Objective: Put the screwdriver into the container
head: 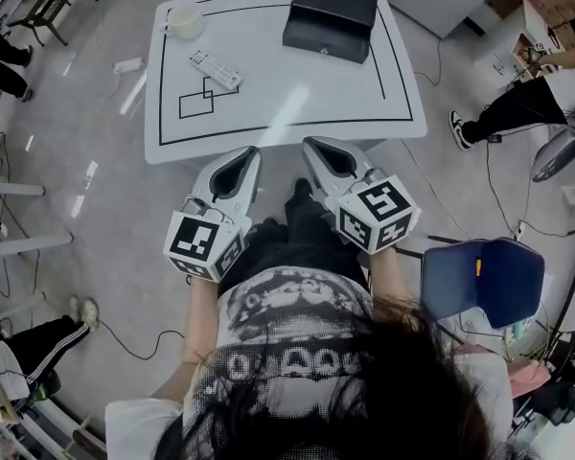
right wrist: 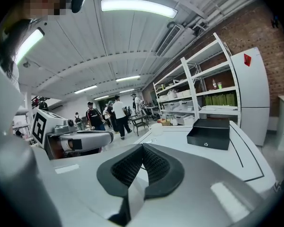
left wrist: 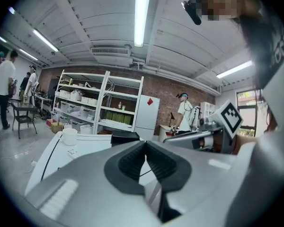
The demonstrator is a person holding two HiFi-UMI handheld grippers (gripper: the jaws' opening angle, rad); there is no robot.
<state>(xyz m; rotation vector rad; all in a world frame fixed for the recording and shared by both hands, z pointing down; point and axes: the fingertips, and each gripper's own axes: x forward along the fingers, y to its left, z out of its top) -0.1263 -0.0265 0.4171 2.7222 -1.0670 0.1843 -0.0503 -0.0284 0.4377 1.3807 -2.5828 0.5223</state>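
Observation:
A black open-topped container [head: 331, 19] stands at the far right of the white table [head: 287, 113]; it also shows in the right gripper view as a black box [right wrist: 209, 133]. I see no screwdriver in any view. My left gripper [head: 250, 152] and right gripper [head: 312, 144] hover side by side over the table's near edge, both shut with nothing between the pads. In the left gripper view the pads [left wrist: 132, 162] meet. The pads [right wrist: 156, 164] also touch in the right gripper view.
A white cup [head: 184, 22] sits at the table's far left corner, with a grey remote-like object [head: 216, 69] near a drawn black outline [head: 196, 99]. A blue chair [head: 481, 278] stands at my right. People stand around the room, and shelves [left wrist: 99, 103] lie beyond the table.

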